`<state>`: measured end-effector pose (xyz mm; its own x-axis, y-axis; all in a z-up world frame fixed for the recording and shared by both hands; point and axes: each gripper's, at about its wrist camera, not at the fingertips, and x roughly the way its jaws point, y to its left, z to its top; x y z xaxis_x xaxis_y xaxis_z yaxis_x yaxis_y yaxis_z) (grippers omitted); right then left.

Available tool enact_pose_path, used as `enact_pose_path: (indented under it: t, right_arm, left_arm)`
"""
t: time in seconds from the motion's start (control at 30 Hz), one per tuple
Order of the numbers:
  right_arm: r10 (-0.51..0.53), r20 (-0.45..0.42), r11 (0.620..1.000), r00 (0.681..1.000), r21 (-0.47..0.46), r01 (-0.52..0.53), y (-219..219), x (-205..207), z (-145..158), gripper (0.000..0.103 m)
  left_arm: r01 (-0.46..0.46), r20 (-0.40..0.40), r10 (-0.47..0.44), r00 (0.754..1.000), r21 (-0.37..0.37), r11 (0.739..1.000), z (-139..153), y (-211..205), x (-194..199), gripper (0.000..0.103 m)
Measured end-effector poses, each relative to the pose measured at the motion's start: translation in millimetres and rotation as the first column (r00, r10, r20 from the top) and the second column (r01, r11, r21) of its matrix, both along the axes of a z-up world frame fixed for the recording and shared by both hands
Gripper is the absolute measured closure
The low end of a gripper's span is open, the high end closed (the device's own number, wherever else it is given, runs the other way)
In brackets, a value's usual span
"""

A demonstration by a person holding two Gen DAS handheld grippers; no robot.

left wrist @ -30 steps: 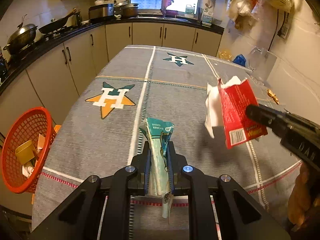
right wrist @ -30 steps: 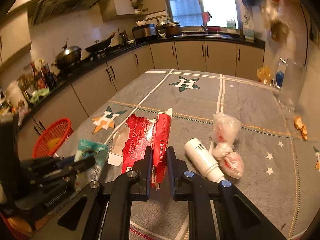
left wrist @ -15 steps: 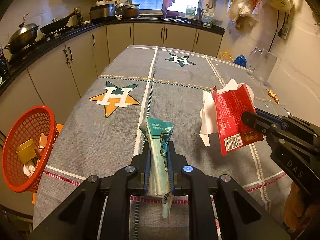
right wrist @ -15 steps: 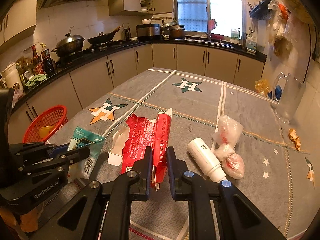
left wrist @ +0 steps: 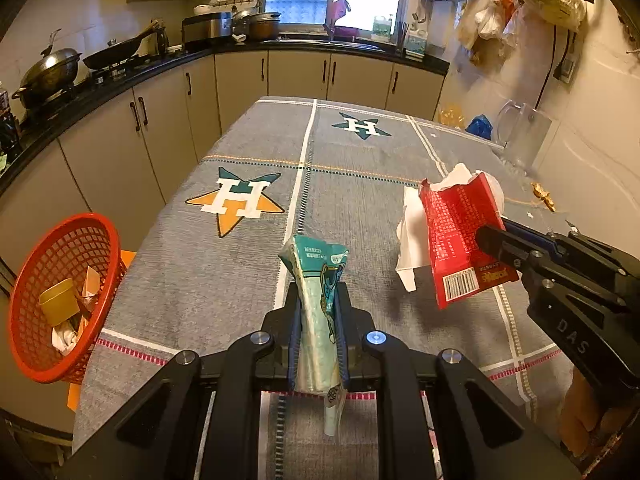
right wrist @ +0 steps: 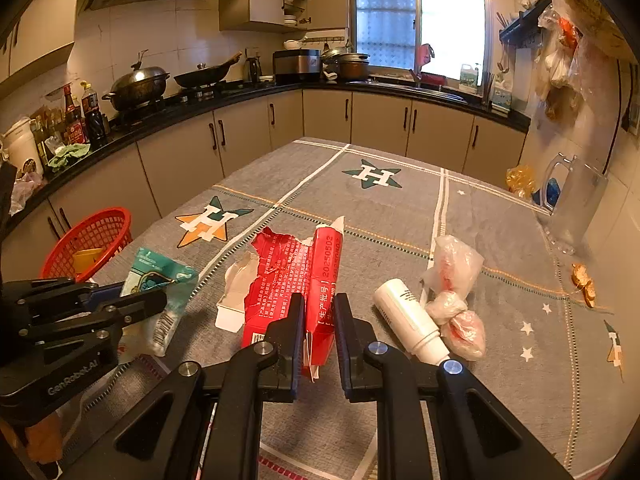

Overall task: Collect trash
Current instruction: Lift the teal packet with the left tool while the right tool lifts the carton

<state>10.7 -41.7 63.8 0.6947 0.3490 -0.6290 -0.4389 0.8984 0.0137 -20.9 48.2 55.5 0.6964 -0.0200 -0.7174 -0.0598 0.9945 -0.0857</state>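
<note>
Basket (left wrist: 60,300) hangs off the worktop's (left wrist: 360,200) left edge; bottle (right wrist: 412,322) lies right, apparently touching bags (right wrist: 456,308).

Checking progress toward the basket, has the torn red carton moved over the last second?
Yes. In the left wrist view the red carton sits further left, nearer the tablecloth's white centre stripe, held in the right gripper.

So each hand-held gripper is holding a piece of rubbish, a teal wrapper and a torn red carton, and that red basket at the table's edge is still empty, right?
Not quite: the red basket already holds rubbish, a yellow cup and scraps of paper, as the left wrist view shows. The rest stands: the left hand-held gripper grips the teal wrapper and the right hand-held gripper the torn red carton.
</note>
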Motion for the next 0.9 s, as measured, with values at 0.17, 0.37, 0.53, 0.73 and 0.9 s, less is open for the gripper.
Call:
enact_pose_path:
  t: [0.17,0.37,0.53,0.73,0.9]
  right_arm:
    - [-0.008,-0.003,1.0,1.0,-0.004,0.008,2,-2,3,0.087]
    - [-0.008,-0.001,1.0,1.0,-0.005,0.008,5,-11,9,0.087]
    - [0.012,-0.032,1.0,0.999,0.014,-0.012,9,-15,9,0.087]
    - [0.033,-0.048,0.999,0.998,0.028,-0.032,18,-21,10,0.087]
    - [0.059,-0.057,0.998,0.997,0.036,-0.057,29,-25,12,0.087]
  left_arm:
    - [-0.01,0.016,0.01,1.0,-0.002,1.0,7,5,-10,0.089]
    - [-0.02,0.033,0.02,0.999,-0.005,1.0,14,12,-23,0.089]
    - [-0.034,0.046,0.035,0.998,-0.013,0.999,18,19,-31,0.089]
    - [-0.057,0.053,0.058,0.997,-0.029,0.998,20,32,-38,0.089]
    - [-0.079,0.059,0.081,0.995,-0.041,0.996,20,44,-44,0.089]
